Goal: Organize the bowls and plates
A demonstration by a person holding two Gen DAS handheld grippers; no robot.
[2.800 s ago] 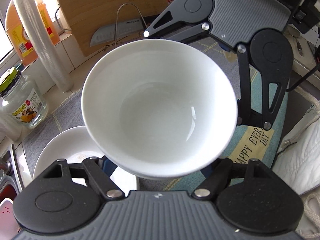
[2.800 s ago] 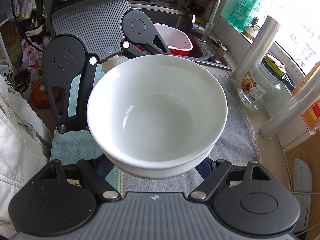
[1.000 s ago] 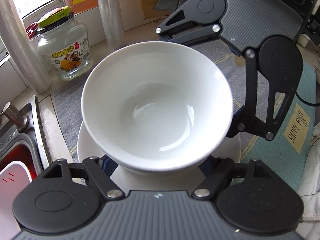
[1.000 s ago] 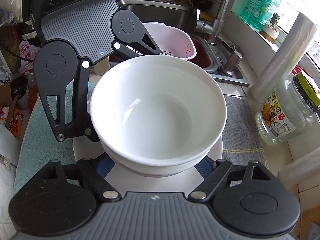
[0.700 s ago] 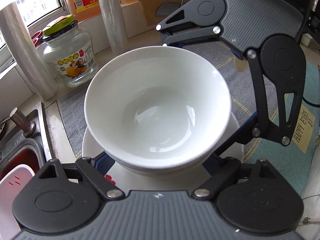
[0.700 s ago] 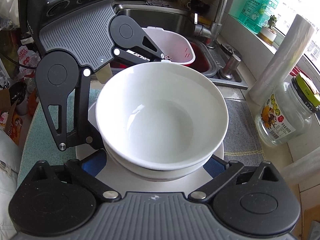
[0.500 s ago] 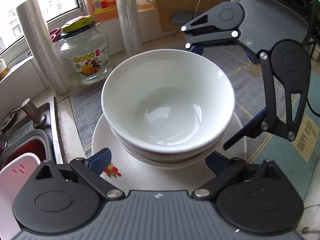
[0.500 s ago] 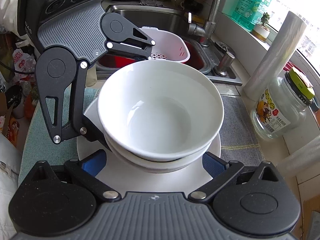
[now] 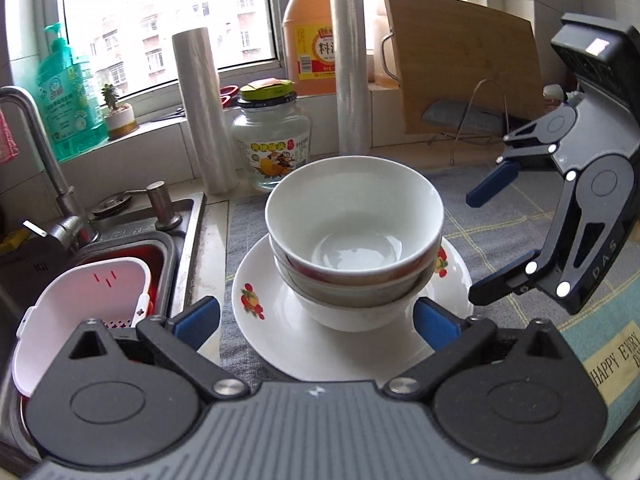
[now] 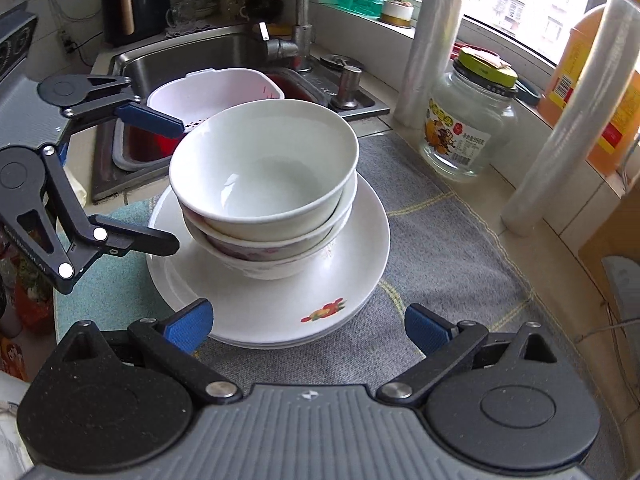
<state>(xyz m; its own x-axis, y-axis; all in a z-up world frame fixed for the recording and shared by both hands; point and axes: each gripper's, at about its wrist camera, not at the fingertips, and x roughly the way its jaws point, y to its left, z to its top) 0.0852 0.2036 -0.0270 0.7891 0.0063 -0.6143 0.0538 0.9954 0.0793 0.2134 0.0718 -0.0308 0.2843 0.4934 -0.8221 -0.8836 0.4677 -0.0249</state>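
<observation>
Left wrist view: white bowl (image 9: 354,216) sits nested on the plate (image 9: 320,344), clear ahead of left gripper (image 9: 316,316), jaws opening wide and empty, right gripper (image 9: 486,248) splayed alongside

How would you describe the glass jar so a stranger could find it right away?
Start at the sink and move along the counter under the window. The glass jar stands there between two upright rolls of plastic wrap. It is the only clear container, with a green-yellow lid and a fruit label.
</observation>
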